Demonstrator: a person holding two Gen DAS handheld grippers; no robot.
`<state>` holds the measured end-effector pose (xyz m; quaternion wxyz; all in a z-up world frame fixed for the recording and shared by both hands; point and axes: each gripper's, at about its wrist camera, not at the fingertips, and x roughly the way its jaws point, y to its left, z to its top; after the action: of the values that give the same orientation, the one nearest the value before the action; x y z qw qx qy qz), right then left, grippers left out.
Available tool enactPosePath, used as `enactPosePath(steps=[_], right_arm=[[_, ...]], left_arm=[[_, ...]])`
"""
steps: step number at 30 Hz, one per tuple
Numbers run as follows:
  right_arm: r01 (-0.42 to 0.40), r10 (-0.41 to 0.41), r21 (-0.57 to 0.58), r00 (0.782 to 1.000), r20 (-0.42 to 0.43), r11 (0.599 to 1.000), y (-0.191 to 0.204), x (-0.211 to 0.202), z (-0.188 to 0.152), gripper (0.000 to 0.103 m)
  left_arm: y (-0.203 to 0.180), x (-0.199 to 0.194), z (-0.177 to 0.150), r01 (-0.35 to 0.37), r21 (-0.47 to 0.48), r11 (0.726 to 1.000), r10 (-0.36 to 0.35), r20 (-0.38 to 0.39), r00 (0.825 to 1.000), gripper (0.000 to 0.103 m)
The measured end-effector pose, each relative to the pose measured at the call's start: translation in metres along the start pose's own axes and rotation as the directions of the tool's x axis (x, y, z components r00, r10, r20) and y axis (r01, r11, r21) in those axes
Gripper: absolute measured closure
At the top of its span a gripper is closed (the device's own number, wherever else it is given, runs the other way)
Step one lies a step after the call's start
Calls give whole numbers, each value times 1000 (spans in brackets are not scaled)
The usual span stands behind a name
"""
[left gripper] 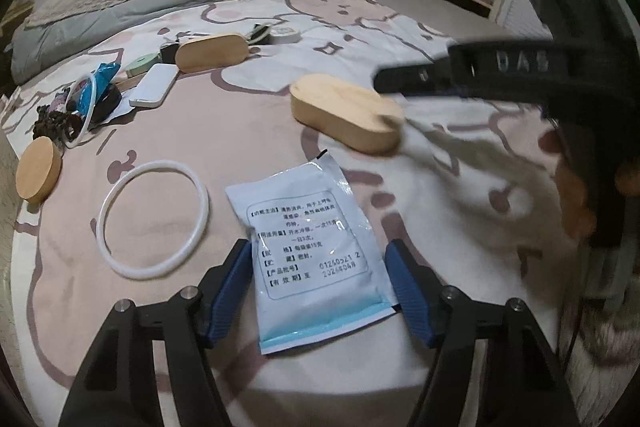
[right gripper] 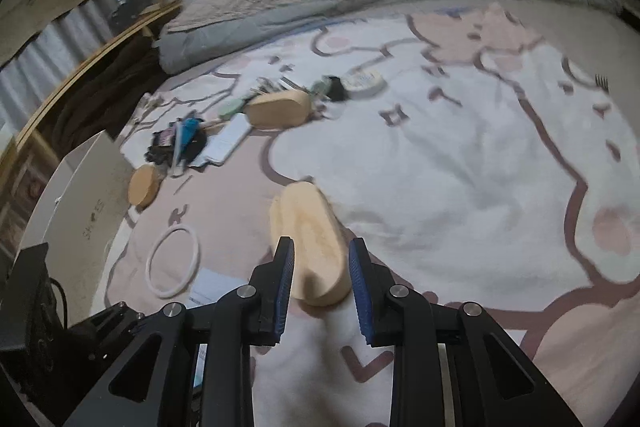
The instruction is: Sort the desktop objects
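Left wrist view: the left gripper (left gripper: 318, 287) straddles the white sachet (left gripper: 310, 251) lying on the bed (left gripper: 460, 187), pads spread, not yet pinching; closing comes next.

Right wrist view: the right gripper (right gripper: 321, 287) brackets the wooden lid (right gripper: 310, 247), contact unclear.

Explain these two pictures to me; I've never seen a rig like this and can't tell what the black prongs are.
The prongs are two-finger grippers, one in each of a person's hands, each with a fisheye camera looking along its fingers.

The left camera shows the left gripper straddling a white medicine sachet with printed text; whether the blue pads press it is unclear. The right-hand tool crosses that view's upper right.

The right camera shows the right gripper, jaws slightly apart, at the near end of an oval wooden box; no grip is visible.

All lies on a cartoon-print bedspread: a white ring, a round wooden lid, a second oval wooden box, a white slab-like device and a small clutter pile.
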<state>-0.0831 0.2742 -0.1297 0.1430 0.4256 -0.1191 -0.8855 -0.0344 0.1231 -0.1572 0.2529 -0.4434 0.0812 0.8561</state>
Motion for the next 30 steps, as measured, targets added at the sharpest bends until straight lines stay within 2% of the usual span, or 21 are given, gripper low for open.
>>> enactPosePath(steps=[4,8,10,12,16,22,25,30], right_arm=[[-102,100,-66,995,-29,993,15,-1,-3,75],[-100,92,-83,992,-88,992,25,11,-9,75],[-102,90,-93,989,-121,990,29,18,-13,75],[-107,91,-100,985,-147,989,31,23,-17,75],[-75,54,-105,981,-187,992,30,35,-22,75],[-61,50,-60,983,-177,996,16,33,-19,75],[-49,43,-35,984,-170,998,7,32,-17,75],[28,-28,-2,990,-139,1000,-8,27,-11,75]], left_arm=[[2,-8,-5,26,37,999,-24,-46,999,35],[12,-14,-11,58,26,998,-55,-90,994,34],[17,-16,-14,70,8,998,-68,-107,992,22],[19,-17,-17,68,1,998,-67,-117,991,18],[19,-19,-21,33,14,999,-31,-123,992,17],[27,-24,-27,-83,33,996,86,-113,990,10],[40,-28,-31,-113,-4,994,112,-112,987,9],[68,-29,-30,-163,-98,982,150,-127,980,9]])
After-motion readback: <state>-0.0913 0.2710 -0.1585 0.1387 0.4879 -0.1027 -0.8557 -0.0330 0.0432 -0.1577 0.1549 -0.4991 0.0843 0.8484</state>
